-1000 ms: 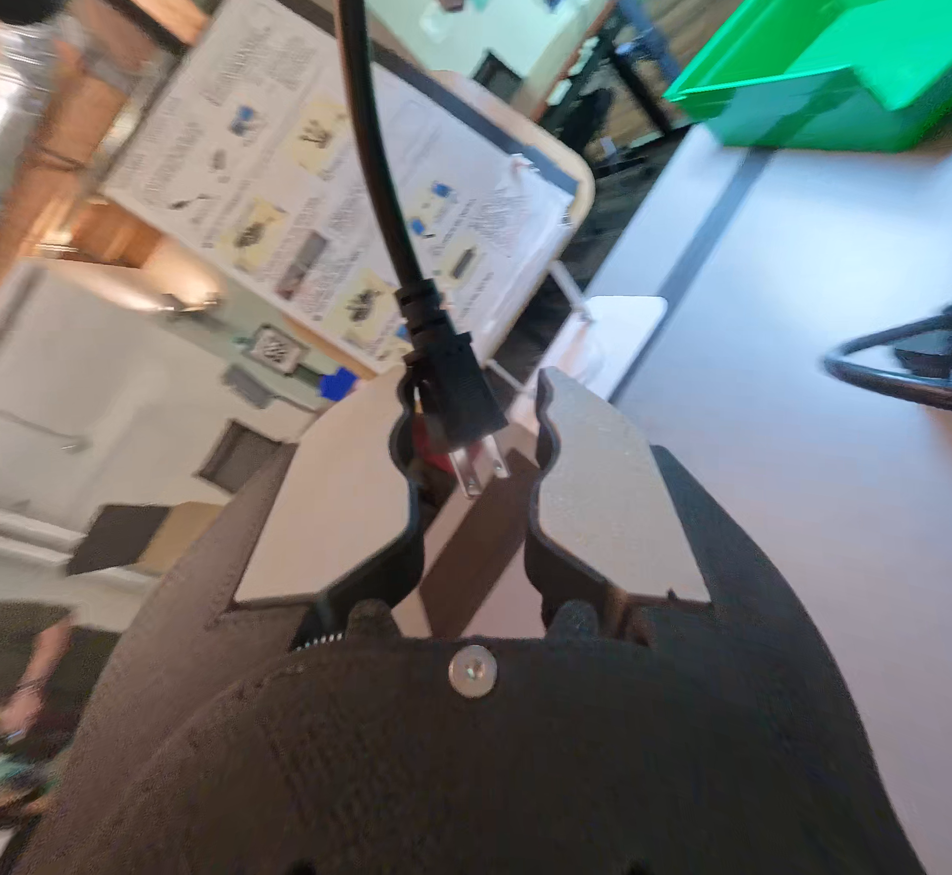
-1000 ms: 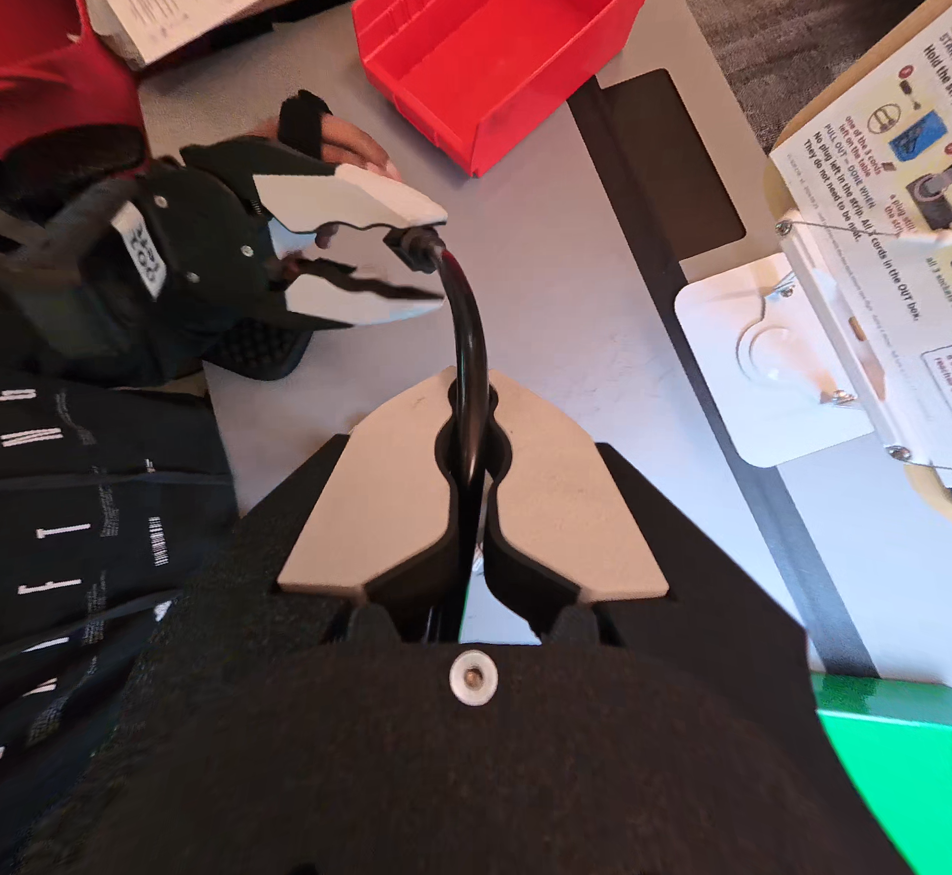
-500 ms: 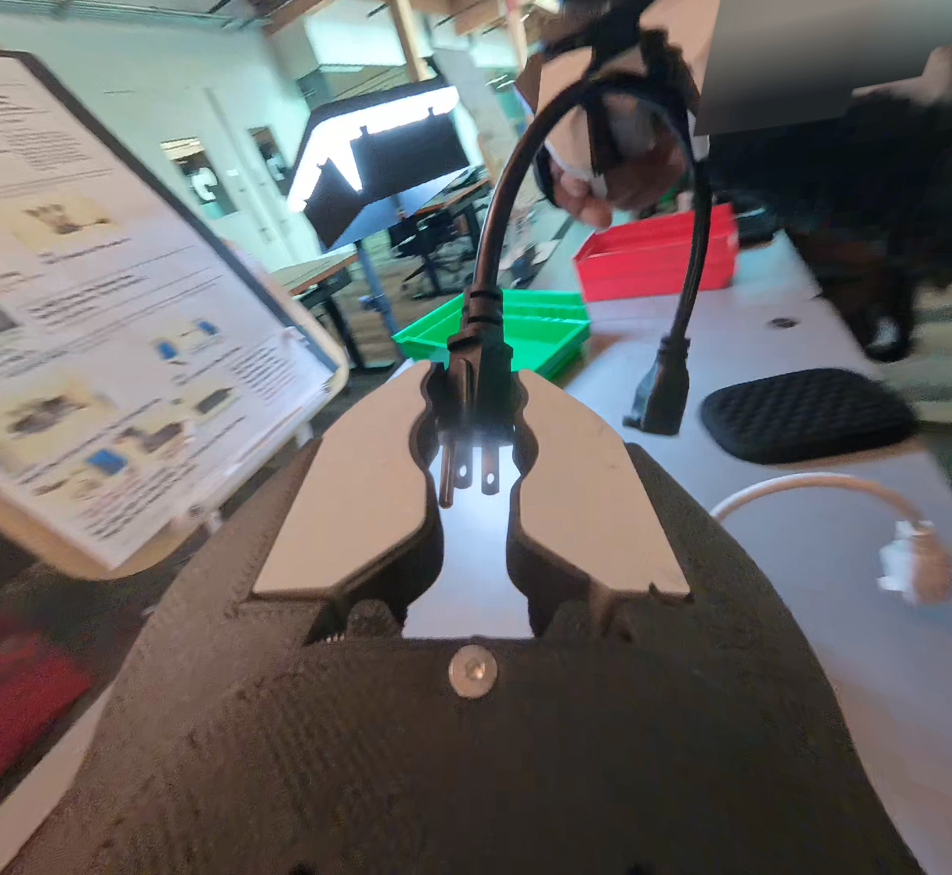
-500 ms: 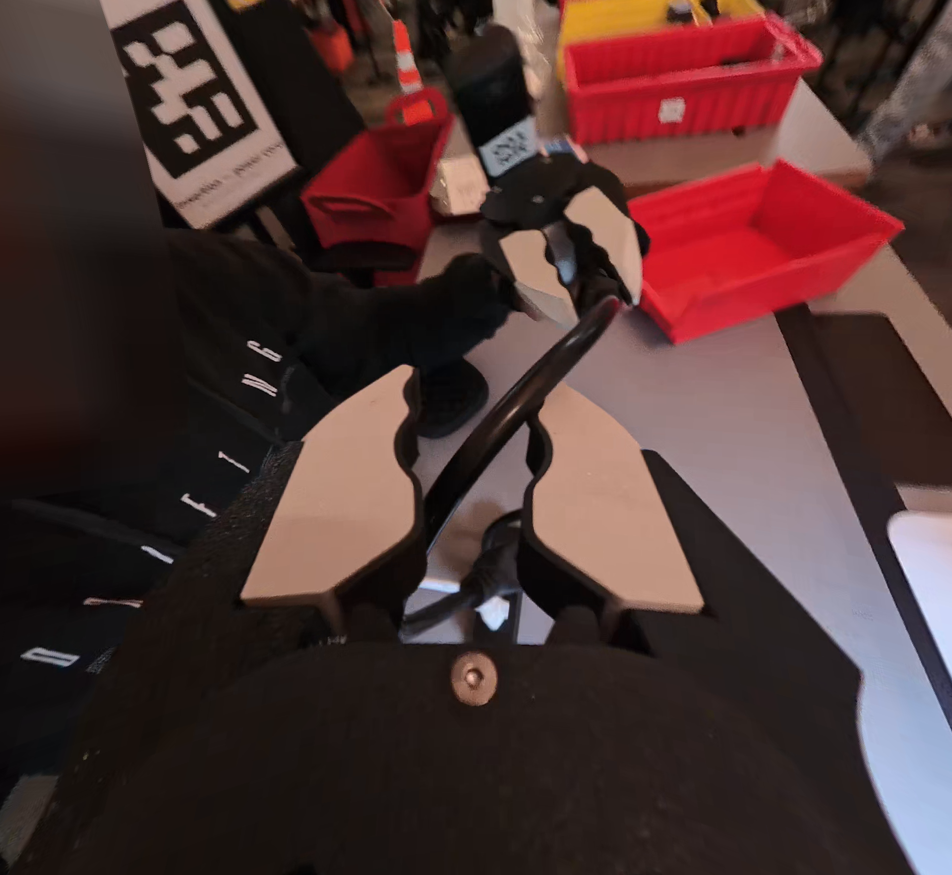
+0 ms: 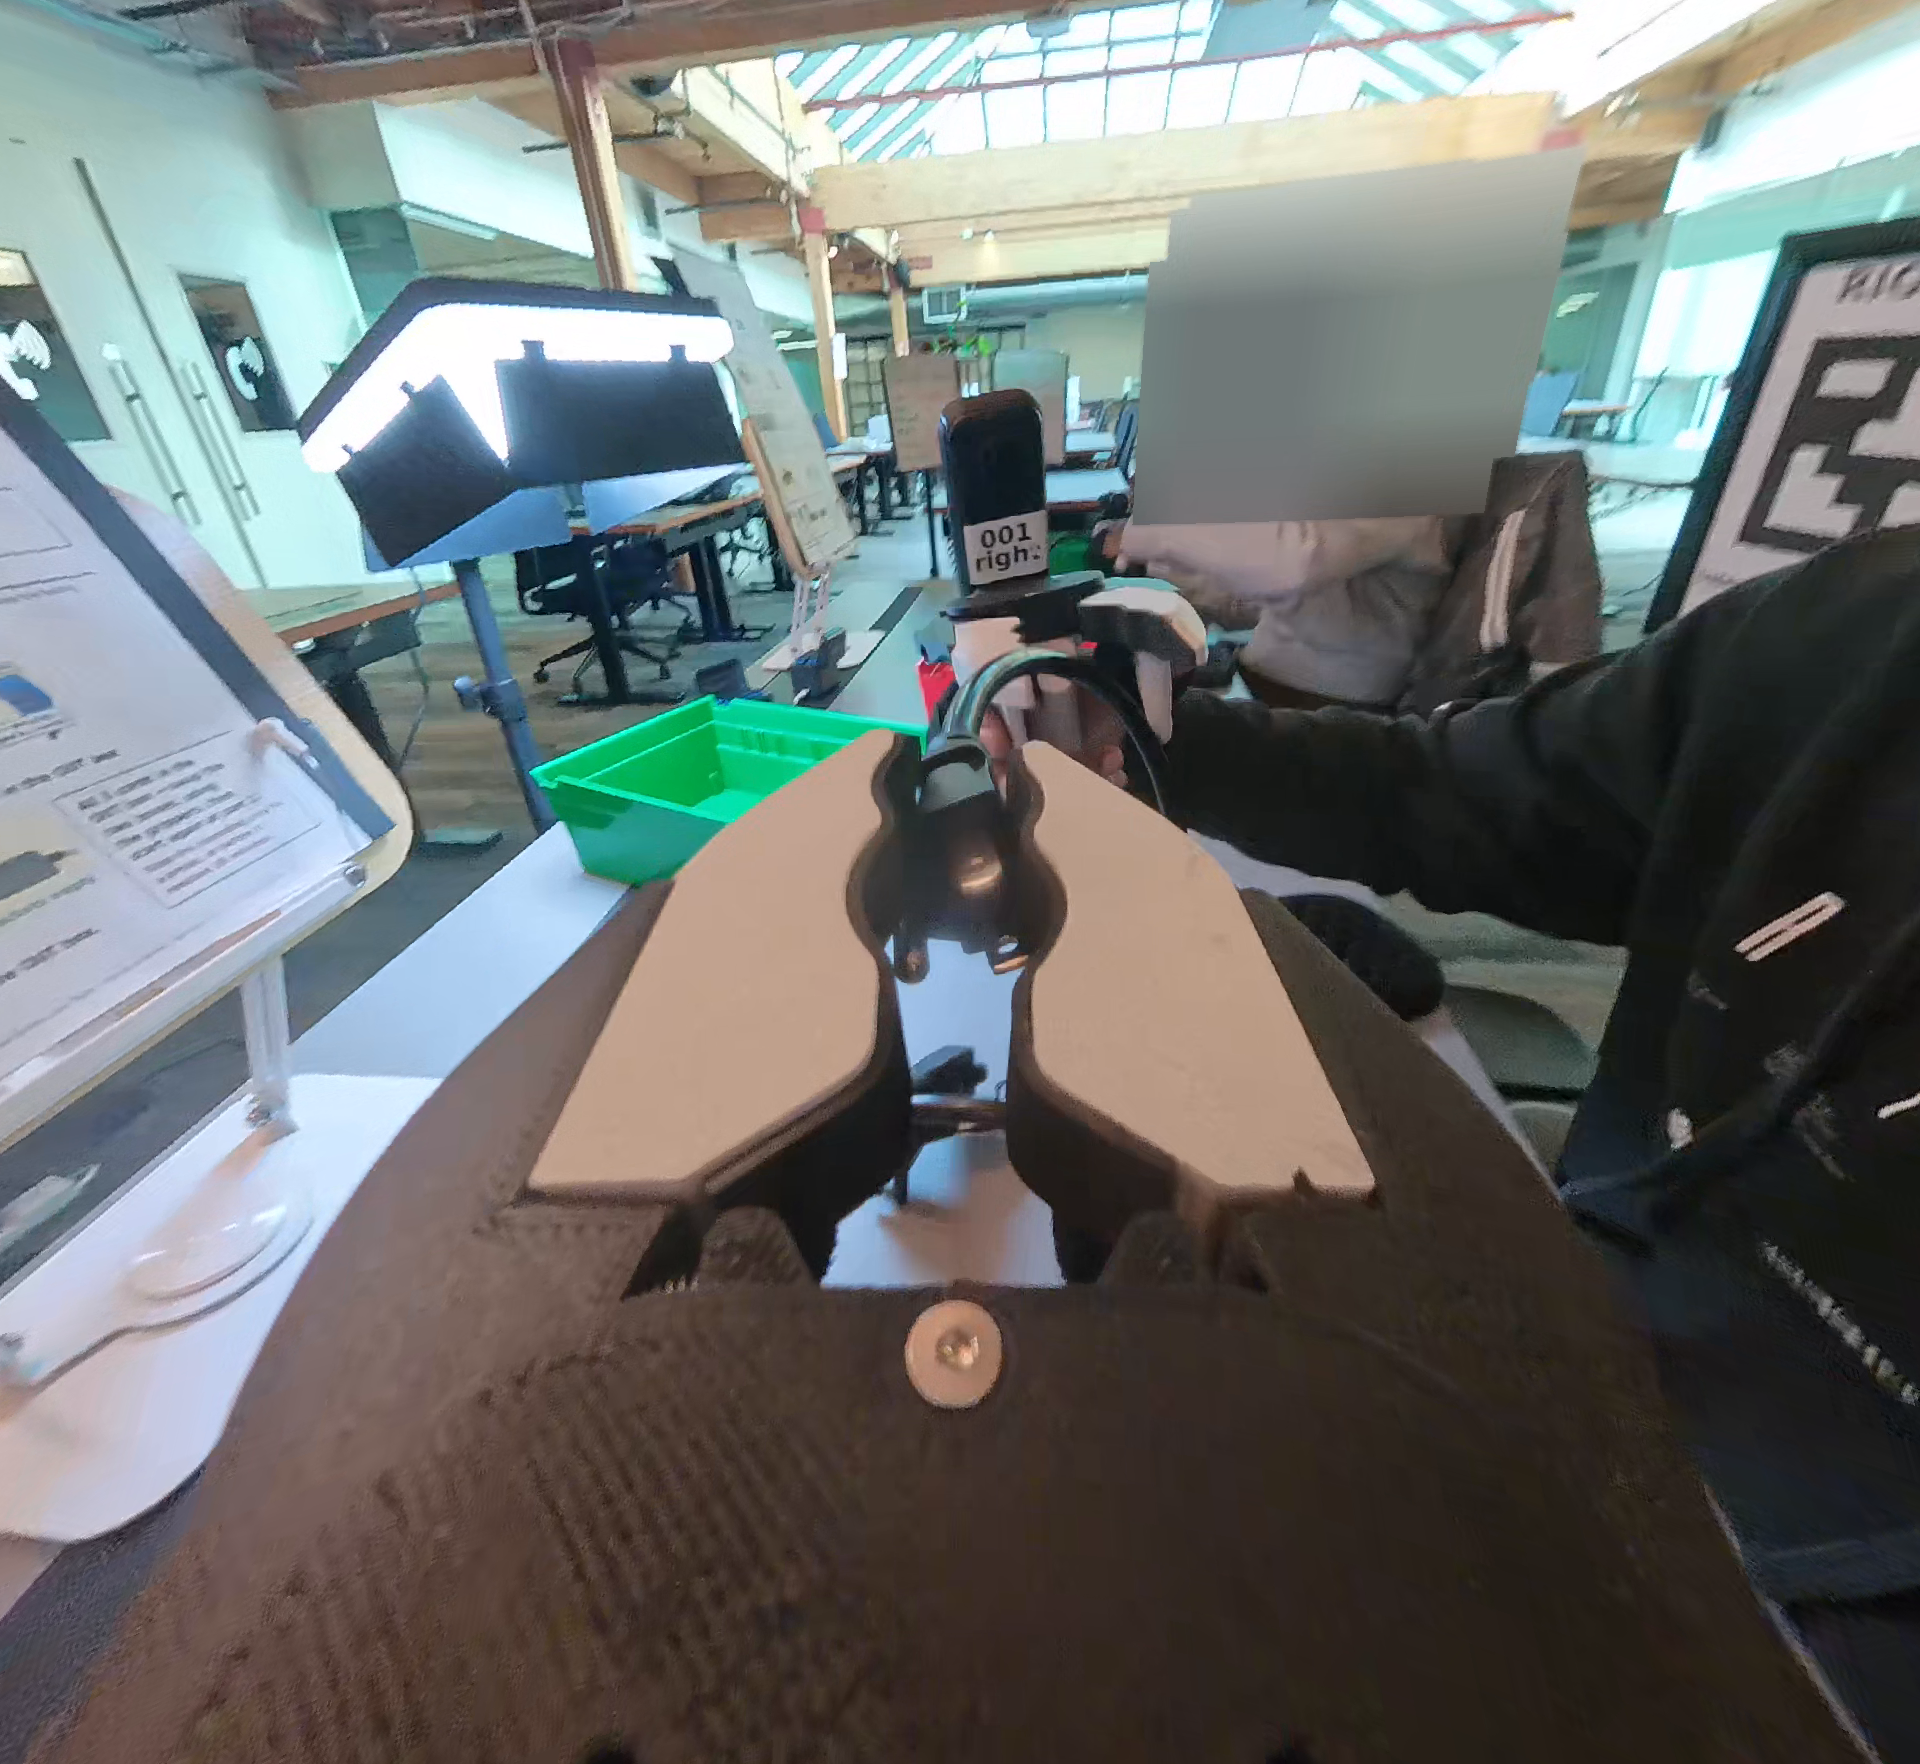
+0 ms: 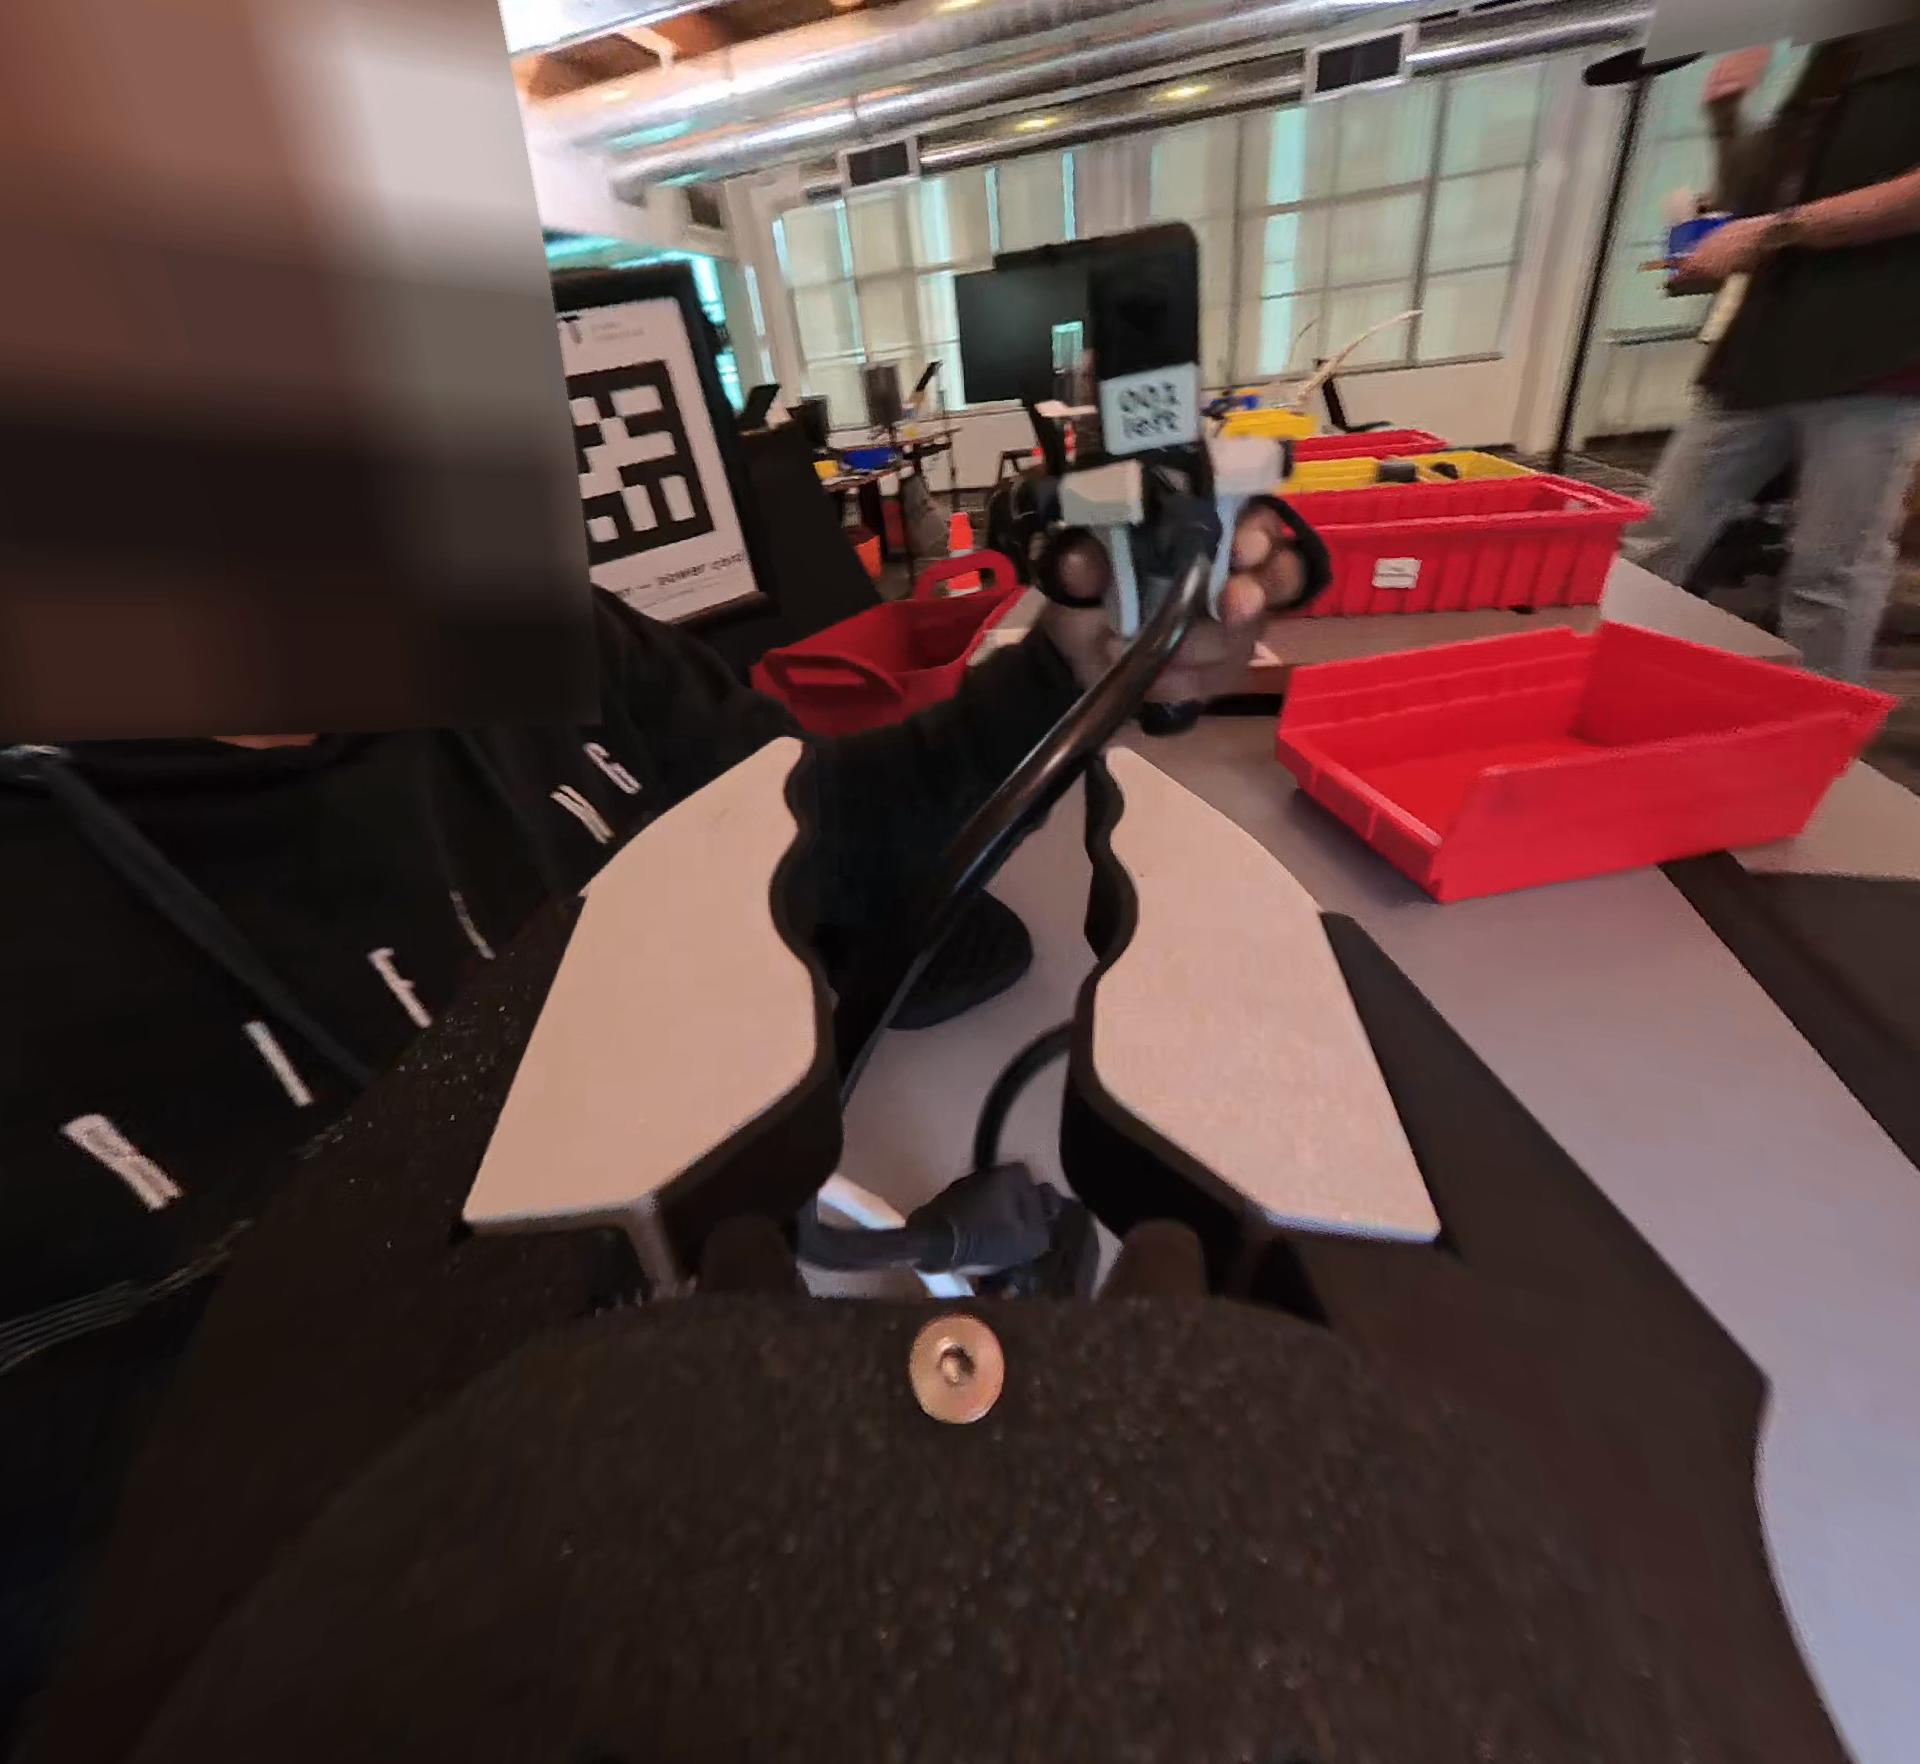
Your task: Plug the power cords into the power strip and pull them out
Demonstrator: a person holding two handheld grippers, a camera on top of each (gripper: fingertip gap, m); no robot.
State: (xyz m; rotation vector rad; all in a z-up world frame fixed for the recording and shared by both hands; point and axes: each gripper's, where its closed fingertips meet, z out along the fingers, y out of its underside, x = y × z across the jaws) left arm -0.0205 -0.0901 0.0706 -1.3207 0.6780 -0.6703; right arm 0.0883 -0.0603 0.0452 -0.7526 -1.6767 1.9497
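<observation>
We hold the black plug (image 5: 961, 867) tight in our left gripper (image 5: 961, 873), prongs pointing back at us. Our right gripper (image 6: 951, 893) is wide open around the cord (image 6: 1049, 758).

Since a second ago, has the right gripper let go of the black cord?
Yes. The right gripper has opened; the black cord runs loose between its fingers. It has also tilted up: the red bin sits lower right in its view.
</observation>
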